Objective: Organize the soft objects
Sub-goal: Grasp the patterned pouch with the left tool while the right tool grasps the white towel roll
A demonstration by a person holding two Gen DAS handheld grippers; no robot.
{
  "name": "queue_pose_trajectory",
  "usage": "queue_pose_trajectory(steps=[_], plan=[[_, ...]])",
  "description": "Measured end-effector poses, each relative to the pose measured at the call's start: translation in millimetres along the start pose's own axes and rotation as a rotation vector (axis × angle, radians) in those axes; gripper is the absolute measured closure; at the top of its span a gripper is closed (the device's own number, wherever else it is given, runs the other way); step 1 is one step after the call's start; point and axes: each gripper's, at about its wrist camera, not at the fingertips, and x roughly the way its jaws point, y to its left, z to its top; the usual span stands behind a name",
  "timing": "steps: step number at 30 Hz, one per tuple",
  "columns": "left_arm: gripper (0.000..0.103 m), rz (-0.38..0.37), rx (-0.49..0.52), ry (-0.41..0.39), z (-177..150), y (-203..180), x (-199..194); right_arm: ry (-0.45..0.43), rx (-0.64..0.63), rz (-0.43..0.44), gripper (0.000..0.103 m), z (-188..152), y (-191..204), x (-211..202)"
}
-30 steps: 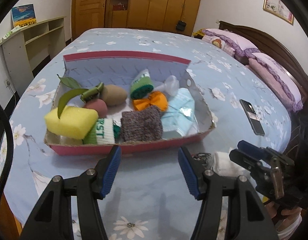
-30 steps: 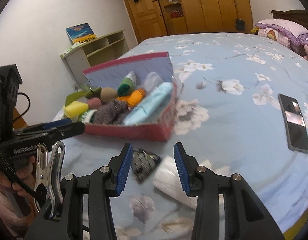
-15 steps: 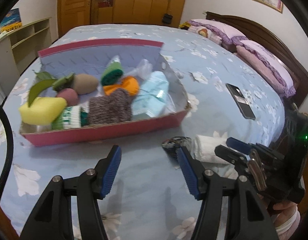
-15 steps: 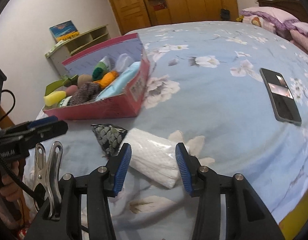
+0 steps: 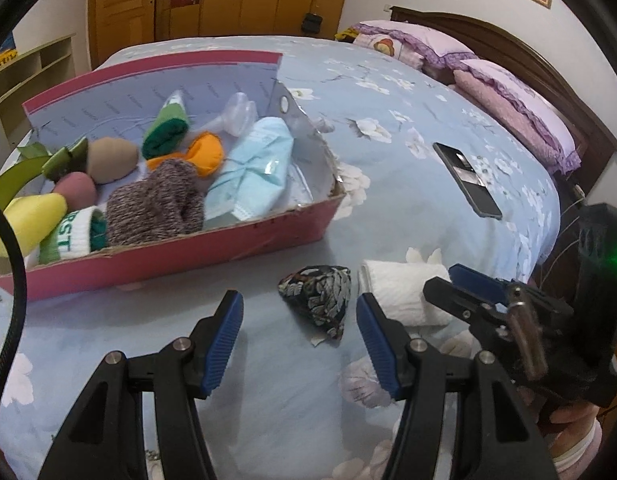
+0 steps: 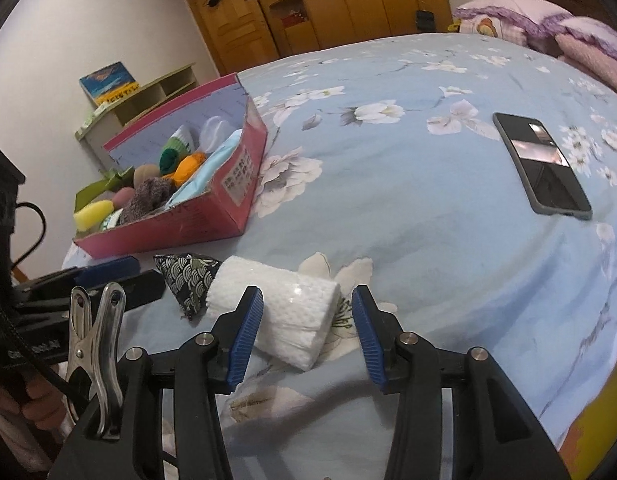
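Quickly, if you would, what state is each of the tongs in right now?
Left tongs: open, empty, near the patterned pouch.
Right tongs: open, astride the white roll, not gripping it.

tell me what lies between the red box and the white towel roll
A small dark patterned pouch lies on the bedspread between the red box and the towel roll, beside the roll's end. Both wrist views show it.

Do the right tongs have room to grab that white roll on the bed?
Probably yes. The right tongs are open around the white roll, with nothing between. The patterned pouch touches only its far end.
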Motion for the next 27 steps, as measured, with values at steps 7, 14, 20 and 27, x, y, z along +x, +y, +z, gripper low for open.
queue_pose_trajectory(steps=[7,14,20,27], plan=[[0.041,0.011,0.026,0.029,2.4,-8.3,22.3,0.012,0.017,0.048,0.055,-1.6,-2.6,3.4],[0.05,0.013,0.014,0.039,3.7,-6.7,34.2,0.031,0.049,0.063,0.055,-5.4,-8.8,12.6],[0.057,0.002,0.027,0.044,2.4,-9.9,39.8,0.029,0.06,0.07,0.056,-8.1,-11.6,14.5],[0.063,-0.01,0.022,0.037,0.3,-7.5,35.3,0.011,0.077,0.071,0.056,-8.7,-13.7,6.6]])
